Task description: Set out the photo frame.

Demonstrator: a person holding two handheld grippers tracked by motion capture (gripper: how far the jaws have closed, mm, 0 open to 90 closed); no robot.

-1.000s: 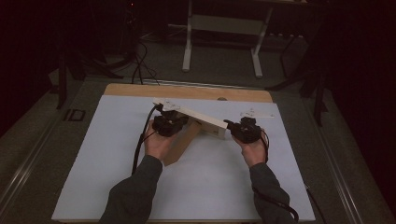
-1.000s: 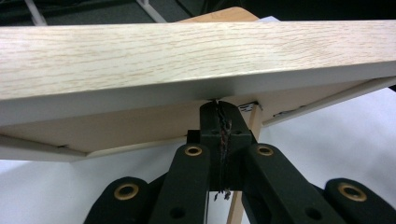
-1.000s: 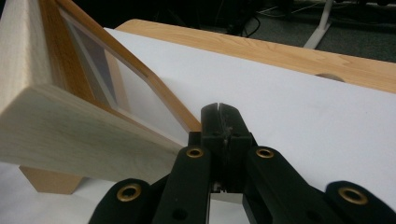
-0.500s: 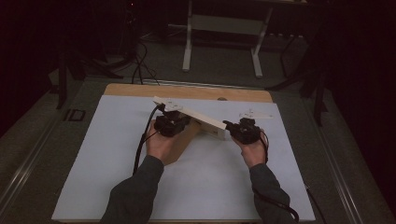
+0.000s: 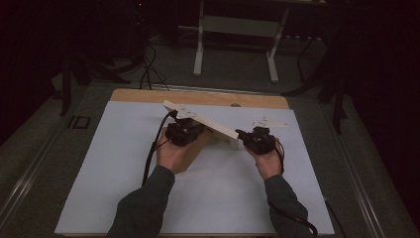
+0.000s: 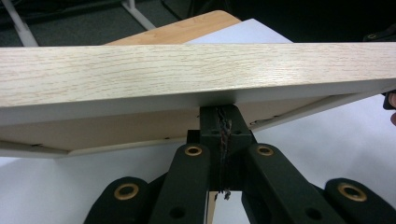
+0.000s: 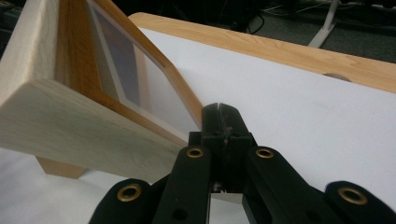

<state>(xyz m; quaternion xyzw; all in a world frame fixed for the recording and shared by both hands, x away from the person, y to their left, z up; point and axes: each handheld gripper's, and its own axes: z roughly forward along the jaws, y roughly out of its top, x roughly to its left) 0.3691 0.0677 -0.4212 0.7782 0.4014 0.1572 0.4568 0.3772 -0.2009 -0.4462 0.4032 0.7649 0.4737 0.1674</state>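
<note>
Wooden picture frame [image 5: 208,128] is held tilted above the tabletop [image 5: 124,148], left hand-held gripper [image 6: 223,119] and right hand-held gripper [image 7: 219,122] each clamped shut at its lower edge; next, judged, a level set-down.

Dark room, grey floor [image 5: 233,74], white-legged desk [image 5: 200,44] behind wooden table [image 5: 148,95] w/ white sheet.

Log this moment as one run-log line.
scene: pale wooden picture frame tilted over white sheet | left gripper: shut, under frame edge | right gripper: shut, beside frame corner
</note>
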